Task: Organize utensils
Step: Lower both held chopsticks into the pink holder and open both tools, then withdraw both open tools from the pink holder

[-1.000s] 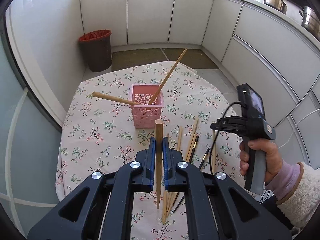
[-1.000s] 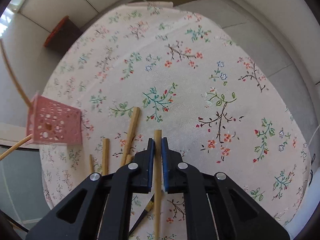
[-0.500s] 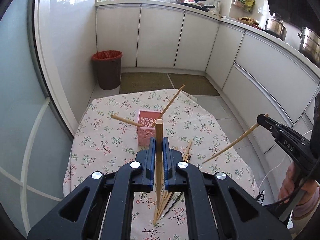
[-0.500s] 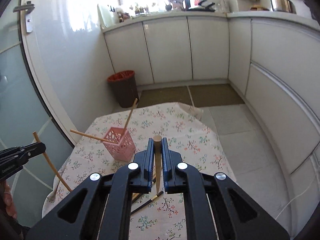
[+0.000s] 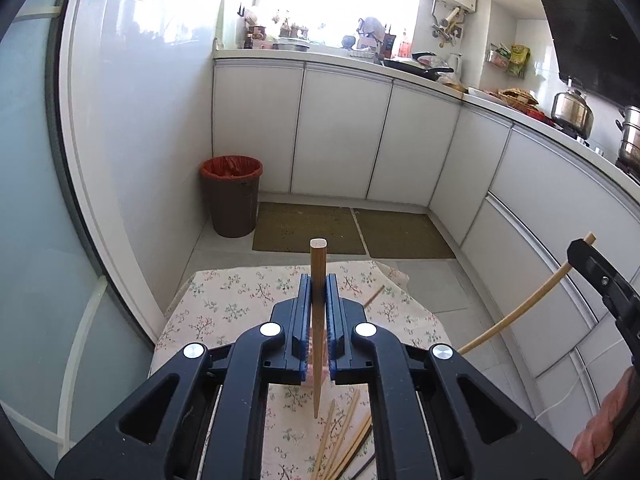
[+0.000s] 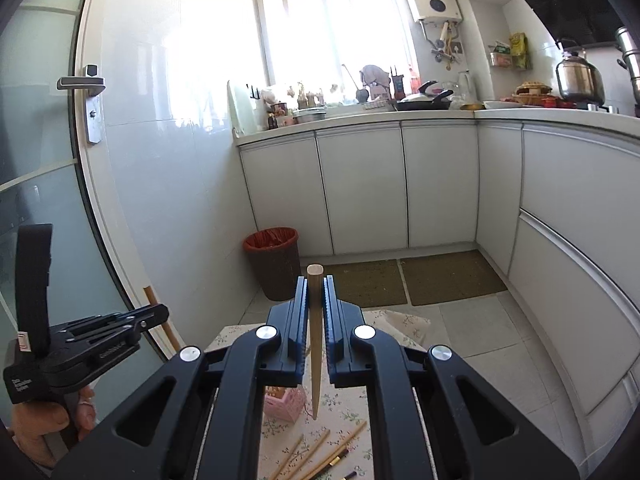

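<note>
A wooden chopstick (image 5: 319,312) is clamped upright between the closed fingers of the left gripper (image 5: 319,292), thick end up, tip hanging above the floral tablecloth (image 5: 224,312). A second chopstick (image 6: 315,332) is pinched likewise in the right gripper (image 6: 315,294). The pink basket (image 6: 282,402) is seen at the lower centre of the right wrist view, just left of and below that tip, so the right hand is judged nearer. Loose chopsticks (image 6: 316,450) lie below it.
</note>
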Demonstrator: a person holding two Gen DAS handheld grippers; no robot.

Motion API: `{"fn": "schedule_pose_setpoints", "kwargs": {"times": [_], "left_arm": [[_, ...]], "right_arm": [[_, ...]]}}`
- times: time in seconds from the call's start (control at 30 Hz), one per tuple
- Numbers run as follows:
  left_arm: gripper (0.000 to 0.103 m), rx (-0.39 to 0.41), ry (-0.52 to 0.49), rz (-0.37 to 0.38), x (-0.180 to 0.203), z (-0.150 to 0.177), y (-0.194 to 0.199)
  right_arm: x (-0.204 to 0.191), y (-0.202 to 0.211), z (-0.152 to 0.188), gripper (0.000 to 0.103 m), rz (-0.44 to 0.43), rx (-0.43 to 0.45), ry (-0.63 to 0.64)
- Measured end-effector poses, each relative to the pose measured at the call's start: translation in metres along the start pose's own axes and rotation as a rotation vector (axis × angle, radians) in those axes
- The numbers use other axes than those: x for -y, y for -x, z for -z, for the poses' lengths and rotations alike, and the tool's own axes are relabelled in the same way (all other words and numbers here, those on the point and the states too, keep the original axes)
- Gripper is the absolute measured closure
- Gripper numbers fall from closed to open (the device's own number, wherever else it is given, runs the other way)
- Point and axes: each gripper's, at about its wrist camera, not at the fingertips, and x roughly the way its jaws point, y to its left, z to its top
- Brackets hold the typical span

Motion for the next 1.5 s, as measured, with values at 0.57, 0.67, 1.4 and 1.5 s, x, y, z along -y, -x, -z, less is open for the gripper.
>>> {"fn": "schedule_pose_setpoints", "kwargs": {"times": [0.57,0.67,1.4,1.5], "left_arm": [[0.092,0.016,0.073,-0.017,-0.022,-0.003,-0.104],[0.078,0.027,0.076,-0.015,-0.029,0.003,-0.098],[0.066,0.055,0.193,-0.142,-0.085,0.014,-0.044],[0.063,0.048,0.172,-0.148,-0.079,0.015,-0.043]], "right_arm": [[-0.015,-0.065,0.02,0.095,-0.063,-0.04,-0.046],[-0.019,-0.068,0.023,0.095,-0.066,-0.04,-0.038],[-0.036,-0.13,0.066,0.092,-0.071,-0.09,-0.044],[-0.033,-0.123,0.063,0.089,-0.04,-0.09,-0.027]]}}
